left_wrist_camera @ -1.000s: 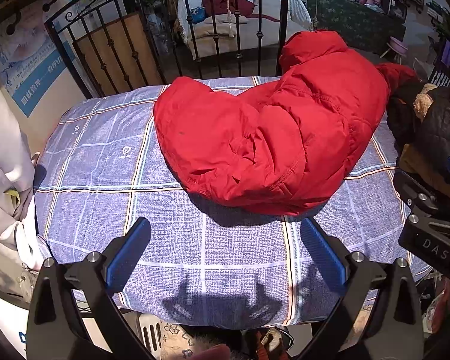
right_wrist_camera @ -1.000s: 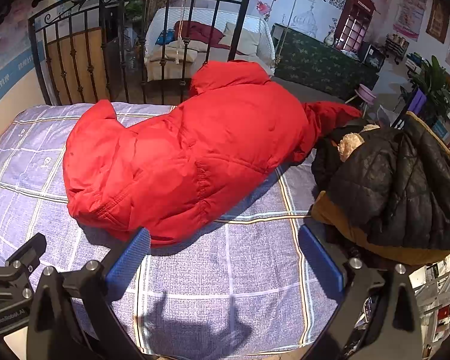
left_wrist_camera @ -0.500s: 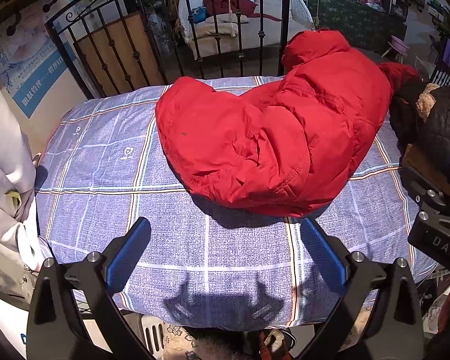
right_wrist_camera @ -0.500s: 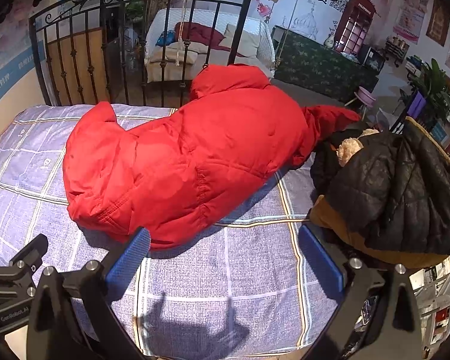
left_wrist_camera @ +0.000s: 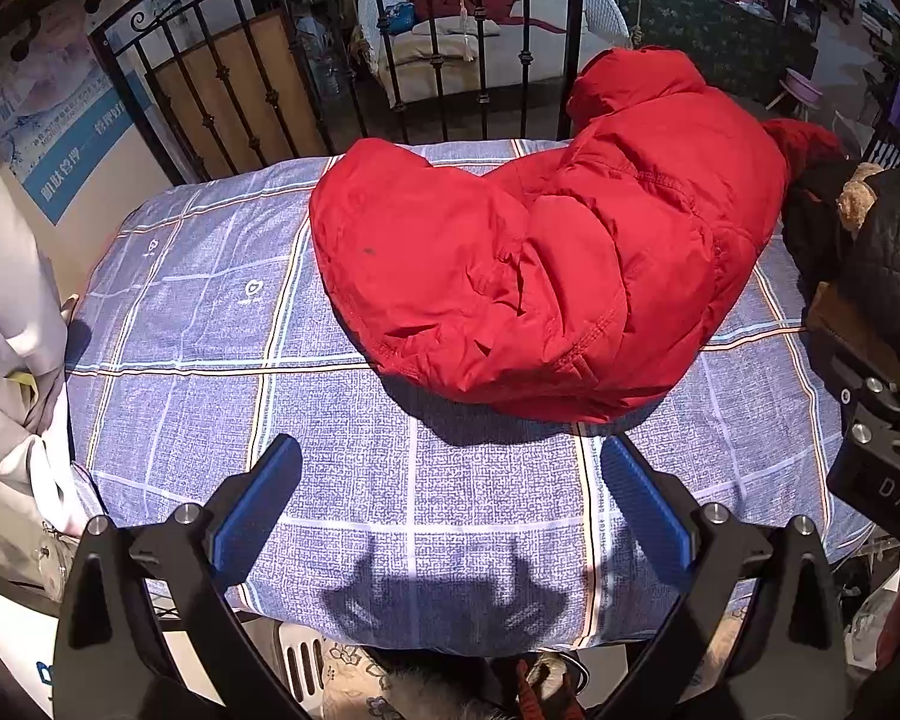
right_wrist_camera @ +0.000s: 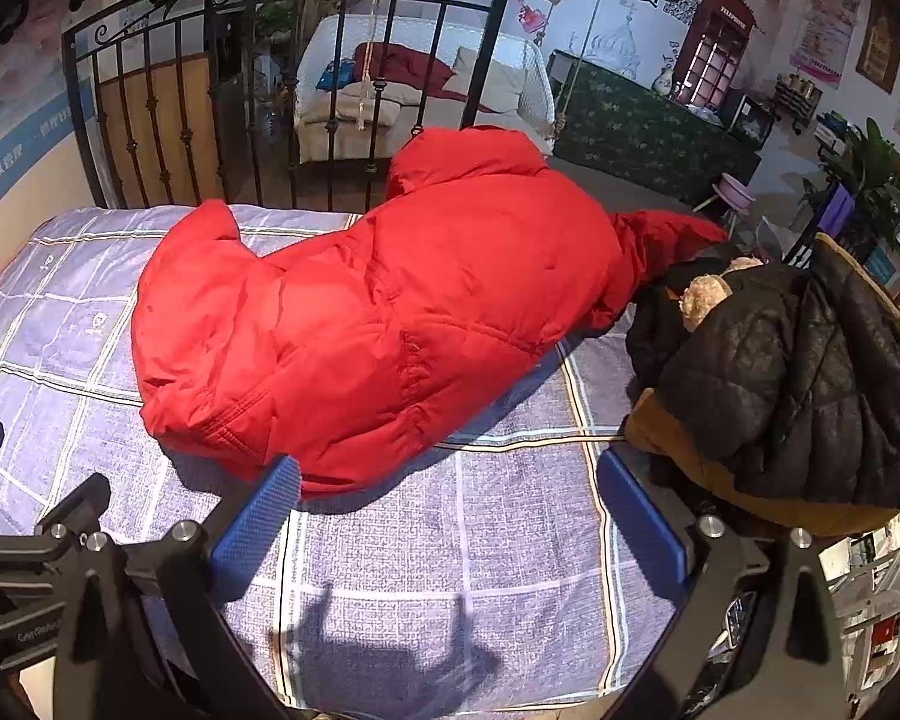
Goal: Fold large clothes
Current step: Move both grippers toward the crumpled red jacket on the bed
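Observation:
A bulky red padded jacket lies crumpled on a blue checked bed sheet, hood toward the far iron rail. My left gripper hovers open over the sheet's near edge, short of the jacket's hem, nothing between its blue pads. My right gripper is open too, its left pad just in front of the jacket's lower hem and its right pad near the dark coat pile. Neither gripper touches the jacket.
A black quilted coat with tan lining is heaped at the bed's right edge. A black iron rail stands behind the bed. Pale garments hang at the left. The other gripper's body shows at the right.
Both grippers have edged slightly back and up from the bed, so the jacket sits a little farther away. The jacket has not moved, and both stay open.

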A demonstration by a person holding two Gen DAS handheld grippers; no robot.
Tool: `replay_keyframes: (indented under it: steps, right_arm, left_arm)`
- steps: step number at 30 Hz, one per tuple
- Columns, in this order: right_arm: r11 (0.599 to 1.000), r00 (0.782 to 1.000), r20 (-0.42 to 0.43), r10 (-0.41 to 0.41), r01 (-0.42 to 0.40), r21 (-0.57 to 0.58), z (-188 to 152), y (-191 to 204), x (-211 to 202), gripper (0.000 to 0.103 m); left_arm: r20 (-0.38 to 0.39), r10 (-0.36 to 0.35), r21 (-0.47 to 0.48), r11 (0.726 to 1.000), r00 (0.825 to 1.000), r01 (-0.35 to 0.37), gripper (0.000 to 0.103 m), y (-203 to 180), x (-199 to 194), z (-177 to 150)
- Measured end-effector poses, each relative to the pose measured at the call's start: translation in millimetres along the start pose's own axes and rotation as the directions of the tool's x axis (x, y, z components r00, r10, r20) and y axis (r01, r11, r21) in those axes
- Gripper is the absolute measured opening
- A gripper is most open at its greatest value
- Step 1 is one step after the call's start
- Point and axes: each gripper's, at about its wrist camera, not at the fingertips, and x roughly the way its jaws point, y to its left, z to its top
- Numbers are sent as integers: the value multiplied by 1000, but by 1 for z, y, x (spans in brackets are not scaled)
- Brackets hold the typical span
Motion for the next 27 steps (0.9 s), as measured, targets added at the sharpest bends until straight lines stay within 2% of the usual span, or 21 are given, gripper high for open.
replay_keyframes:
  steps: [27]
  right_arm:
    - [1000, 1000, 0, 9, -9, -2, -3, 5, 1, 97]
  left_arm:
    - [-10, -4, -14, 1000, 1000, 4, 99, 4, 2, -3]
